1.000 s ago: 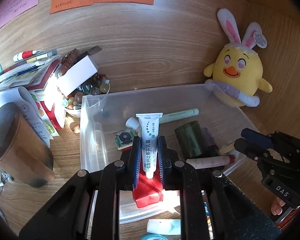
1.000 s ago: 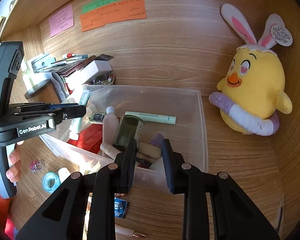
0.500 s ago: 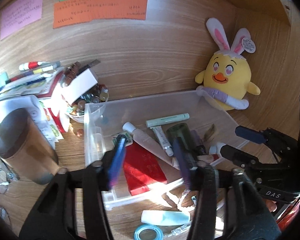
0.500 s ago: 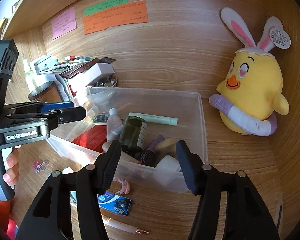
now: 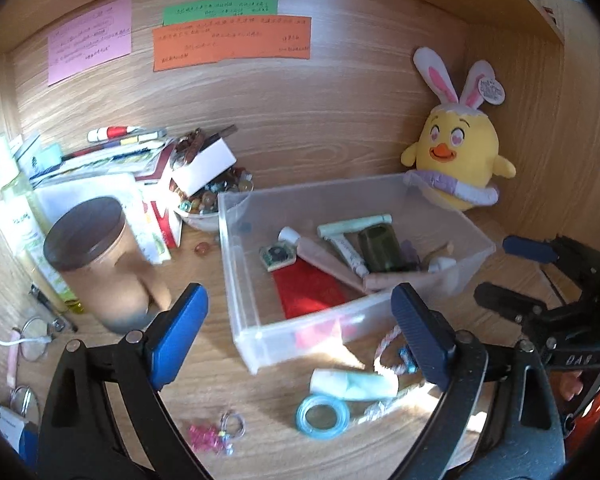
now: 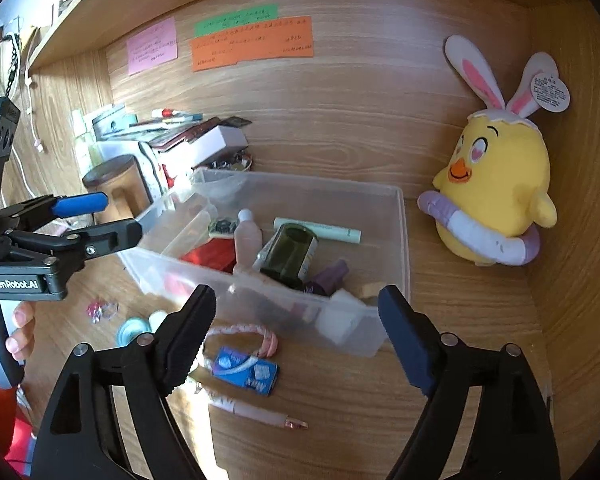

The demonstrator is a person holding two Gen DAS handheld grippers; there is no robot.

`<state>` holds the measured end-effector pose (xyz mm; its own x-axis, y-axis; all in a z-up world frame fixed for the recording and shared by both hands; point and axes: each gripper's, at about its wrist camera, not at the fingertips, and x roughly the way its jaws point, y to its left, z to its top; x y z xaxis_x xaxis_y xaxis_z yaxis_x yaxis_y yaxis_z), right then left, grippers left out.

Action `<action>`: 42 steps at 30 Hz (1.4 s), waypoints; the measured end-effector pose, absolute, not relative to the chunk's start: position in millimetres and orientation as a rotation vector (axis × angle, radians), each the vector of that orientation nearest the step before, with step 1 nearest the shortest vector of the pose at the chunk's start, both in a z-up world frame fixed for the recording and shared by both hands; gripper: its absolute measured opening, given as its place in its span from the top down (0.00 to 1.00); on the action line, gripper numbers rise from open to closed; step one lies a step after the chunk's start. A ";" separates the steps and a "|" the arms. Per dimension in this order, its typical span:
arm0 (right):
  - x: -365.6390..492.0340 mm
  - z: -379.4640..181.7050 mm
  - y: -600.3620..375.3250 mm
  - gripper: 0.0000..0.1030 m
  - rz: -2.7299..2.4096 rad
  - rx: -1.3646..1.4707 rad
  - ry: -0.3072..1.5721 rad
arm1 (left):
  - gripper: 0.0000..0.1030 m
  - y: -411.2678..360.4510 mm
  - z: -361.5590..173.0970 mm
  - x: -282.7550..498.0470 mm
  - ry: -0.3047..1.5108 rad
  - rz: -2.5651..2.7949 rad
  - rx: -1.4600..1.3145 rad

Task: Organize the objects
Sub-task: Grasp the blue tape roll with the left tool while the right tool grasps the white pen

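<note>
Both claws hover over the surface with nothing between their pads, the left claw (image 5: 300, 336) and the right claw (image 6: 296, 332) both opening wide. The clear bin (image 6: 400, 240) holds tubes and a dark jar (image 6: 290, 252), its frosted near wall blurring them.

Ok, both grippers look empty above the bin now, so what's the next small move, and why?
Probably lower the right gripper toward the blue packet on the desk just in front of the clear bin. Its jaws are opening with nothing between them, and the packet lies almost directly below. The left gripper, also opening and empty, could take the pale tube afterwards.
</note>
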<state>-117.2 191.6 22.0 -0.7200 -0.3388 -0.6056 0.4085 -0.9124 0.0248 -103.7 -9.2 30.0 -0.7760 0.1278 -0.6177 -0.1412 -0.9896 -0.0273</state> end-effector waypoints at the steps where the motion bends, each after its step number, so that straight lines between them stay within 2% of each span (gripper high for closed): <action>1: -114.6 21.4 191.4 0.21 -2.592 0.878 0.164 | 0.09 -9.8 28.1 -101.5 0.030 2.825 -0.993; 11: -101.1 -10.7 184.2 0.21 -2.460 1.031 0.239 | 0.09 -10.3 -8.8 -81.0 0.032 2.744 -1.150; 17: -96.7 -29.3 173.2 0.21 -2.364 1.098 0.275 | 0.09 -20.6 -34.0 -76.6 -0.032 2.694 -1.261; 24: -95.3 -39.4 147.5 0.23 -2.305 1.097 0.407 | 0.11 -27.1 -45.8 -69.6 -0.072 2.672 -1.294; 26: -98.3 -42.9 142.6 0.27 -2.287 1.109 0.427 | 0.17 -26.6 -46.4 -69.0 -0.074 2.658 -1.296; 28: -102.1 -47.7 139.2 0.43 -2.255 1.148 0.426 | 0.18 -25.0 -47.0 -69.8 -0.071 2.646 -1.299; 32: -100.2 -47.3 143.2 0.57 -2.245 1.162 0.408 | 0.26 -18.6 -48.7 -71.8 -0.043 2.622 -1.310; 34: -96.6 -45.2 148.3 0.68 -2.225 1.165 0.378 | 0.33 -16.0 -49.5 -73.6 -0.042 2.608 -1.315; 37: -91.0 -42.7 152.4 0.74 -2.177 1.172 0.360 | 0.40 -13.4 -51.5 -79.0 -0.052 2.591 -1.331; 42: -85.8 -41.0 147.0 0.74 -2.146 1.135 0.376 | 0.47 -9.9 -52.4 -83.4 -0.036 2.597 -1.325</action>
<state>-85.8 147.0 -41.0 -0.3960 -0.4267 -0.8131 0.6780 -0.7331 0.0546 -83.4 -9.9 -52.4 -0.5667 0.2108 -0.7965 -0.1884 -0.9743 -0.1239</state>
